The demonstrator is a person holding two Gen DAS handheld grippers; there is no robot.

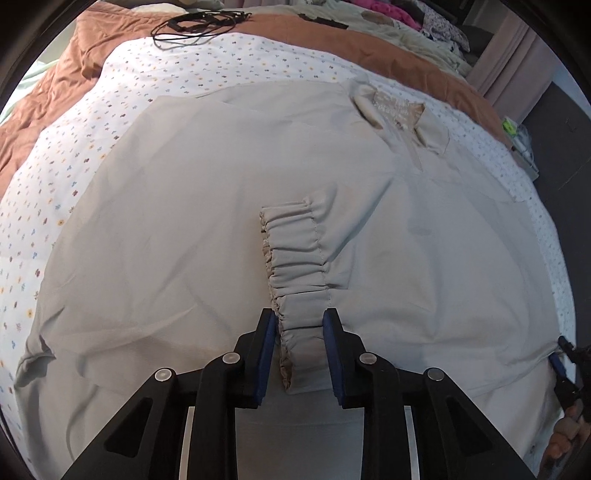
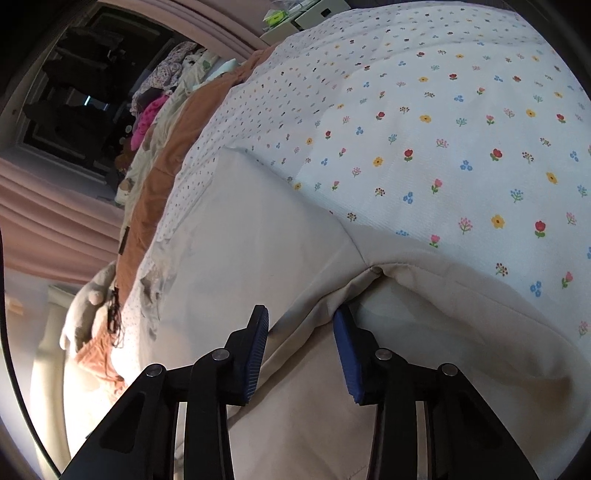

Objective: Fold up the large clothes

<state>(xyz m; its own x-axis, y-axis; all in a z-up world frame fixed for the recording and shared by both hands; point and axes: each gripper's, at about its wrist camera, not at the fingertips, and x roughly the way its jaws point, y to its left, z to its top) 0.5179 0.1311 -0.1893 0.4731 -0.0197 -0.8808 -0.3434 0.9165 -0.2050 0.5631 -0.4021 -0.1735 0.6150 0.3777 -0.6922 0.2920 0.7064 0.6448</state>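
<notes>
A large beige jacket (image 1: 221, 184) lies spread flat on the bed, its collar (image 1: 395, 110) at the far right. One sleeve is folded across the body, and its gathered elastic cuff (image 1: 295, 251) runs toward me. My left gripper (image 1: 300, 321) is shut on the near end of that cuff, a blue pad against each side. My right gripper (image 2: 301, 317) is shut on a raised fold at the jacket's side edge (image 2: 365, 273). In the left wrist view the right gripper (image 1: 559, 360) shows at the far right, with the cloth drawn to a point at its pads.
The jacket rests on a white floral bedsheet (image 2: 443, 129) over a brown blanket (image 1: 92, 55). A black cable (image 1: 195, 22) lies at the far side of the bed. Piled clothes (image 1: 388, 14) sit beyond. A plush toy (image 2: 88, 306) hangs off the bed's edge. A hand (image 1: 565, 432) holds the right gripper.
</notes>
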